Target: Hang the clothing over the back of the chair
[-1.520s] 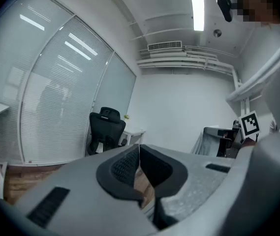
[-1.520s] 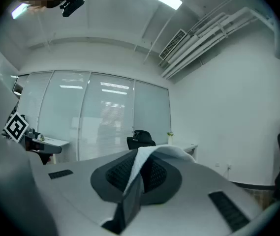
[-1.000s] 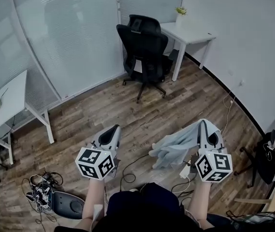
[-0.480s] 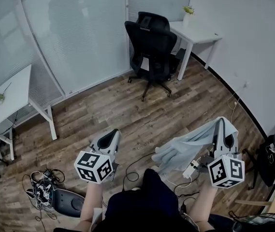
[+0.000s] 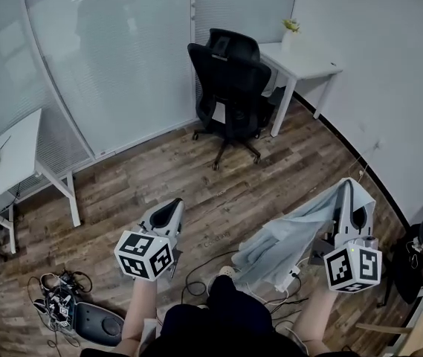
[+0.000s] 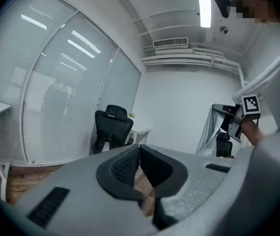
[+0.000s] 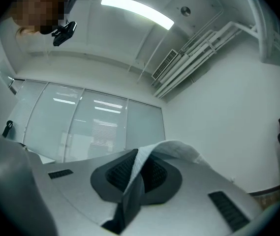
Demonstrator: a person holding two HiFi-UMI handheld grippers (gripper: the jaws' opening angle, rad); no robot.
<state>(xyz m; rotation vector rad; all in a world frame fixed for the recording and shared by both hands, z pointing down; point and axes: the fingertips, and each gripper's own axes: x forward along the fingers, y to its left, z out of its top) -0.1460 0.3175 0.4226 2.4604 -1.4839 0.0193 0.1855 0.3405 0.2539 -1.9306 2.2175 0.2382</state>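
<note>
A black office chair [image 5: 228,84] stands at the far side of the room, by a white desk [image 5: 301,59]; the left gripper view shows the chair [image 6: 111,132] ahead at left. My right gripper [image 5: 349,193] is shut on a pale grey garment [image 5: 285,240] that hangs down to its left over the wood floor. In the right gripper view the garment's cloth [image 7: 136,173] is pinched between the pads. My left gripper [image 5: 168,210] is shut with nothing in it, low at centre left. Both grippers are far from the chair.
Another white desk [image 5: 14,158] stands at the left wall. Cables and a dark device [image 5: 73,311] lie on the floor at lower left. A power strip and cord [image 5: 289,281] lie under the garment. A second dark chair [image 5: 419,248] sits at the right edge.
The right gripper has moved right and slightly nearer me with the garment, which now hangs lower. The left gripper has hardly moved.
</note>
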